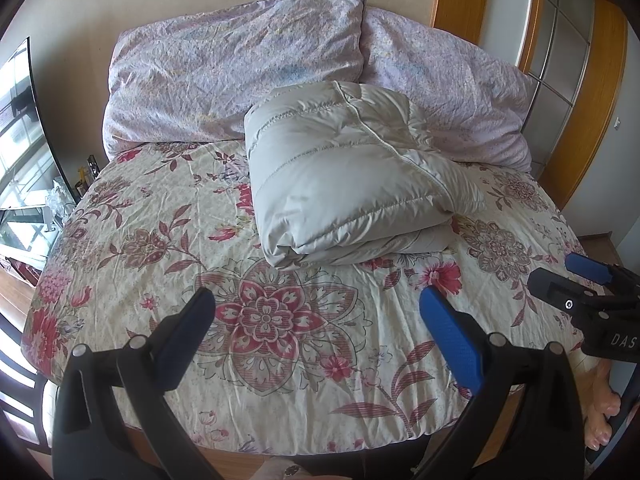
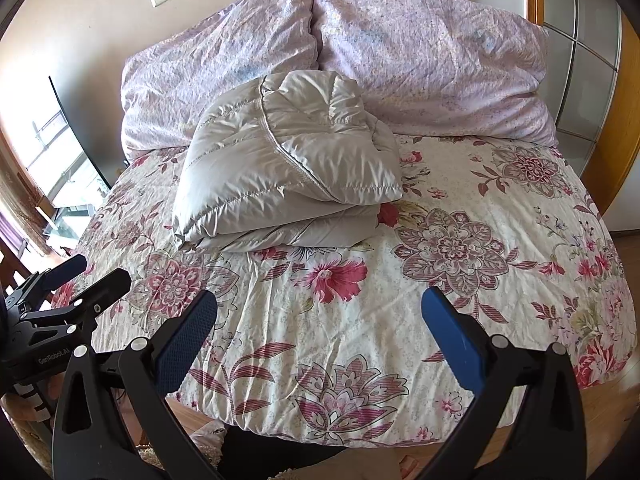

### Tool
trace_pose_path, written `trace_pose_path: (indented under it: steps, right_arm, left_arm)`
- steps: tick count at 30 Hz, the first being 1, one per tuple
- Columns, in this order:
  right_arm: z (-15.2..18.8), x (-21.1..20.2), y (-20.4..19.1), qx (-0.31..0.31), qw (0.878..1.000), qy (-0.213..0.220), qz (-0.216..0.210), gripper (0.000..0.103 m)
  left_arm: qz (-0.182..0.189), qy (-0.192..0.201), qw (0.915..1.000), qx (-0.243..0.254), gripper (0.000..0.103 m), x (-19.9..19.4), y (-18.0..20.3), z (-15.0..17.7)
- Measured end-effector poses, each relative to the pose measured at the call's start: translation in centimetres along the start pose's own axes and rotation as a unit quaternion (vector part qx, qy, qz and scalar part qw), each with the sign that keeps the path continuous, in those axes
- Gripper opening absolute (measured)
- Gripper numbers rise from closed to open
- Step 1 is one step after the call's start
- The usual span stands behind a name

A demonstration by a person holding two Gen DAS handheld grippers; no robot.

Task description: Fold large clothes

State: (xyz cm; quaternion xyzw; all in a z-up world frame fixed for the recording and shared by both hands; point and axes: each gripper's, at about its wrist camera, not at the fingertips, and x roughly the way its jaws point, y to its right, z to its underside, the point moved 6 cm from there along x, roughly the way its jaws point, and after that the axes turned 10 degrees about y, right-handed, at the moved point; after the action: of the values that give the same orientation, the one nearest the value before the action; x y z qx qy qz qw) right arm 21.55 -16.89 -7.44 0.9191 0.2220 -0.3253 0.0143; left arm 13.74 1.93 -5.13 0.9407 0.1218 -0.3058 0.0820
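Note:
A pale grey padded jacket [image 1: 348, 176] lies folded into a thick bundle on the floral bed cover [image 1: 260, 320], near the pillows. It also shows in the right wrist view [image 2: 288, 168]. My left gripper [image 1: 318, 312] is open and empty, held above the foot of the bed, well short of the jacket. My right gripper [image 2: 320, 312] is open and empty too, beside the left one. The right gripper shows at the right edge of the left wrist view [image 1: 560, 272], and the left gripper at the left edge of the right wrist view [image 2: 96, 272].
Two lilac pillows [image 1: 240, 76] lean on the wall behind the jacket. A wooden-framed sliding wardrobe door [image 1: 576, 80] stands to the right of the bed. A window and cluttered stand [image 1: 32, 184] are on the left. My bare foot [image 1: 600, 412] shows on the floor.

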Motion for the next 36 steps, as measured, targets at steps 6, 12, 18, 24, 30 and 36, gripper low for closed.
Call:
trace_pose_path:
  steps: [6,12,18,24,30,36]
  right_arm:
    - [-0.08,0.08,0.11,0.003,1.000,-0.001,0.000,0.102]
    - [-0.09,0.14,0.13,0.003,1.000,-0.001,-0.001,0.102]
    - [-0.09,0.17,0.12,0.003,1.000,-0.001,-0.001,0.102]
    - [-0.04,0.40,0.05,0.001,1.000,-0.002,-0.002,0.102]
    - [0.02,0.44,-0.02,0.001,1.000,-0.003,-0.003,0.102]
    - [0.12,0.55,-0.05,0.001,1.000,-0.003,-0.005,0.102]
  left_arm:
    - [0.003,-0.002,1.0000,0.001,0.101,0.27,0.12,0.06]
    - [0.005,-0.002,1.0000,0.001,0.101,0.37,0.21,0.03]
    - [0.005,-0.002,1.0000,0.001,0.101,0.36,0.30,0.03]
    - [0.007,-0.004,1.0000,0.003,0.101,0.46,0.46,0.08]
    - [0.007,-0.003,1.0000,0.003,0.101,0.48,0.44,0.07]
    - [0.009,-0.003,0.9999,0.006,0.101,0.57,0.63,-0.03]
